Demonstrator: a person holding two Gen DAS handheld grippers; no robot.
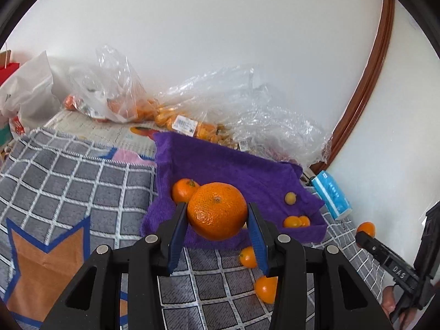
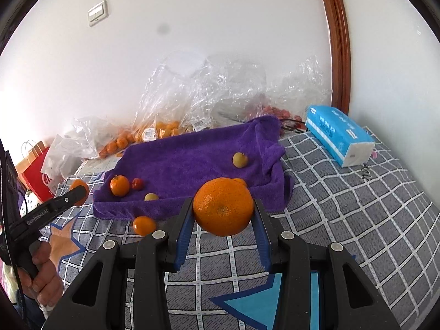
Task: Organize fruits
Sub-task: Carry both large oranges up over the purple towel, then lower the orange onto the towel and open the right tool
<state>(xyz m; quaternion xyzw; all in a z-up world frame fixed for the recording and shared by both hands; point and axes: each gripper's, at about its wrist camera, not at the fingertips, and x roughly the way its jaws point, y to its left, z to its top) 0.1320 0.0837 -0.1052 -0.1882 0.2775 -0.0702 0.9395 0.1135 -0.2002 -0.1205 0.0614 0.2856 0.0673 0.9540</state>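
Two black two-finger grippers with blue pads, each pinching one large round orange and holding it clear of the surface. Left gripper (image 1: 217,220) has its pads pressed on both sides of a big dimpled orange (image 1: 217,210), stem end facing the camera, held above the near edge of a purple fuzzy towel-lined tray (image 1: 247,165). On the tray: a smaller mandarin with a green stem (image 1: 183,190) at the left just behind the held fruit, a small yellowish round fruit (image 1: 290,198) to the right, two small orange fruits (image 1: 295,221) touching in the right near corner. Two more small oranges (image 1: 247,257) lie on the grey checked blanket (image 1: 82,181) below the tray, partly hidden by the right finger. Crumpled clear plastic bags with oranges (image 1: 176,121) sit behind the tray against the white wall. Right gripper (image 2: 223,217) is clamped on a second large orange (image 2: 222,206), held in front of the tray's near rim. In the right wrist view the tray holds a mandarin and a small red fruit (image 2: 137,183) at the left, a yellowish fruit at the near edge and another farther back. A blue-and-white tissue pack (image 2: 338,134) lies on the blanket at the right. A bare hand (image 2: 44,275) grips the left gripper's handle at the left edge.
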